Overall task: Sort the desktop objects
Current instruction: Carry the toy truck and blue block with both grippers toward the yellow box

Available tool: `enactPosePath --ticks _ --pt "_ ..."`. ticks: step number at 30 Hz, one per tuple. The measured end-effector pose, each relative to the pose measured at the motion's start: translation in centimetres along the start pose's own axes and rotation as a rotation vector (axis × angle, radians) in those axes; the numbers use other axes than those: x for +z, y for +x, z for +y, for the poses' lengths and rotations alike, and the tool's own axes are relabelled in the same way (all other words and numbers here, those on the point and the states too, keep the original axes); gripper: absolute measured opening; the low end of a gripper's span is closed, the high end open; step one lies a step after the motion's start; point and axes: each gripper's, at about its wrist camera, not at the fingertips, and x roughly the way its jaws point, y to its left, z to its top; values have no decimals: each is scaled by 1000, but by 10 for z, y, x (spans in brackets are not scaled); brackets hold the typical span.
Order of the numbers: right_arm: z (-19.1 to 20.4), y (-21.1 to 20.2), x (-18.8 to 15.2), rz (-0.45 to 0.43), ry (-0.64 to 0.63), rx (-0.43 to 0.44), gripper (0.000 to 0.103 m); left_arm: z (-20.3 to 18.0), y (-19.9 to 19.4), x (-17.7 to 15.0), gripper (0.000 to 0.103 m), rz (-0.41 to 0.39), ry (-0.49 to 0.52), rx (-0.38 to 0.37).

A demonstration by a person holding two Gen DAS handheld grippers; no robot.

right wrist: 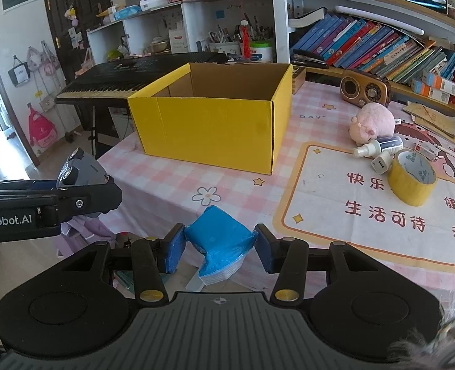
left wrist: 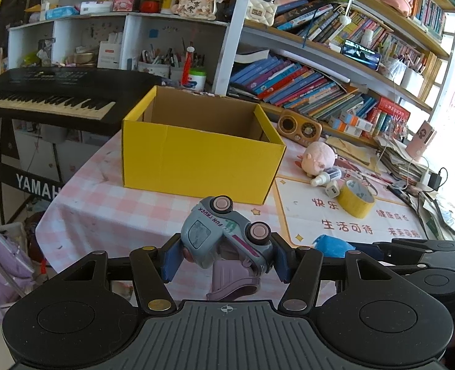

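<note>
My left gripper (left wrist: 225,257) is shut on a grey toy truck (left wrist: 224,236) lettered FUN TRUCK, tipped on its side with pink wheels up, above the table's near edge. From the right wrist view the same truck (right wrist: 79,169) shows at the far left. My right gripper (right wrist: 219,246) is shut on a blue packet of tissues (right wrist: 219,239), which also peeks in as a blue packet (left wrist: 332,245) in the left wrist view. An open yellow cardboard box (left wrist: 196,151) (right wrist: 215,120) stands ahead on the pink checked tablecloth (left wrist: 104,209); what I see of its inside is bare.
Right of the box lie a pink plush pig (right wrist: 374,121), a small spray bottle (right wrist: 377,146), a white charger plug (right wrist: 381,163) and a yellow tape roll (right wrist: 412,177). A wooden radio (right wrist: 364,88) and bookshelves stand behind. A black keyboard (left wrist: 45,92) sits left of the table.
</note>
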Motion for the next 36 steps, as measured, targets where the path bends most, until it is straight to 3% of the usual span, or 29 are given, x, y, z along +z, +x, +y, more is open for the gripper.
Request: enactPosePath --ticks 22,36 --pt "-8 18 13 31 -37 -5 45 -4 26 10 58 27 -5 -22" --pt "-30 48 68 -23 -82 28 45 -5 45 49 58 -31 19 5"
